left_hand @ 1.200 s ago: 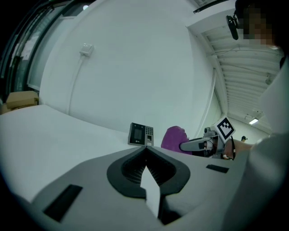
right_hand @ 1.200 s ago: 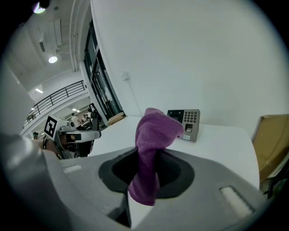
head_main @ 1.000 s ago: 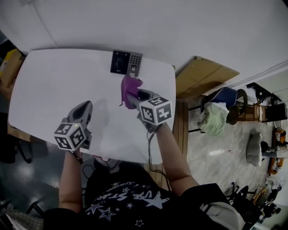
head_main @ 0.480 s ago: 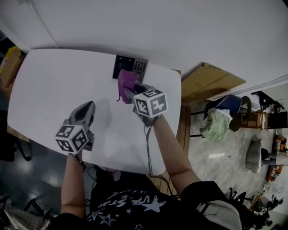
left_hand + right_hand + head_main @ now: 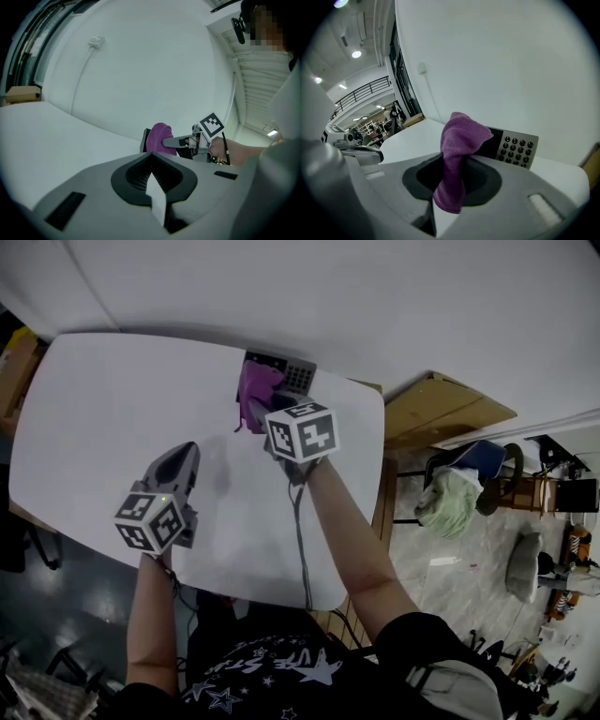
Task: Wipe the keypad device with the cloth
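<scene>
Jaws of the right gripper [image 5: 451, 185] pinch a purple cloth [image 5: 459, 136], its bunched top over the dark half of the keypad device [image 5: 514, 146] at upper centre of the head view. Contact is unclear. The left gripper [image 5: 152, 183] is closed on nothing, lower left over the white table [image 5: 103, 409]. The wipe likely needs light, flat strokes across the keys.

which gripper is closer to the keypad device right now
Right. The right gripper, jaws shut on the purple cloth, is right at the black and grey keypad device by the white table's far edge. The left gripper sits well back over the table's middle.
</scene>
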Demonstrator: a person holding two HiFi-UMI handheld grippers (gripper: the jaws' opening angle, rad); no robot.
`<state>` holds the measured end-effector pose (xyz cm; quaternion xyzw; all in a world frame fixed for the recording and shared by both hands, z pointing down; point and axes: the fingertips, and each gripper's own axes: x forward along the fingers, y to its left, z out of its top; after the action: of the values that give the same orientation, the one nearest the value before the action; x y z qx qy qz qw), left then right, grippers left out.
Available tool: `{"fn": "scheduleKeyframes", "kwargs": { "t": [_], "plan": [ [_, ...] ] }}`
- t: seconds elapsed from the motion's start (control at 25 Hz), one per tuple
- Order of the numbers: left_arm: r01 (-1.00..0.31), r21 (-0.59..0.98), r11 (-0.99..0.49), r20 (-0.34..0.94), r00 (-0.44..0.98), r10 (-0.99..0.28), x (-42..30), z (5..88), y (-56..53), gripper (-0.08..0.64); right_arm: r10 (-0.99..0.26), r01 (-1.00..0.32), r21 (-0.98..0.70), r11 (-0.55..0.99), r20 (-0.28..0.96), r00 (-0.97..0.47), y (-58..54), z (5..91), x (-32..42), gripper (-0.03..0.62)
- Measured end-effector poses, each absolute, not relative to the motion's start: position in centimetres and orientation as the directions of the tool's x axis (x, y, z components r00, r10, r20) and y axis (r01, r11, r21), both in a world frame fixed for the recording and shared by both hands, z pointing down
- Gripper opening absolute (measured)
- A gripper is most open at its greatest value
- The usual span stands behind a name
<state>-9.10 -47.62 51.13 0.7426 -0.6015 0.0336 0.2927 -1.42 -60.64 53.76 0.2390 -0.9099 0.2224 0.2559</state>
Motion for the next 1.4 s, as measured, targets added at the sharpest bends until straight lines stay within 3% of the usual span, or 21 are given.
{"fn": "scheduleKeyframes", "kwargs": {
  "t": [0.52, 1.4],
  "plan": [
    [-0.908, 0.412, -0.076, 0.419, 0.263, -0.869, -10.2, 52.6, -48.7, 0.008, -0.389, -0.639, -0.265, 0.722, 0.608, -0.693, -64.0, 56.2, -1.9, 0.092],
    [-0.903, 0.418, -0.102, 0.435, 0.297, -0.850, -6.5, 53.0, -49.7, 0.008, -0.456, -0.716, -0.304, 0.629, 0.601, -0.656, -65.9, 55.8, 4.8, 0.092]
  ]
}}
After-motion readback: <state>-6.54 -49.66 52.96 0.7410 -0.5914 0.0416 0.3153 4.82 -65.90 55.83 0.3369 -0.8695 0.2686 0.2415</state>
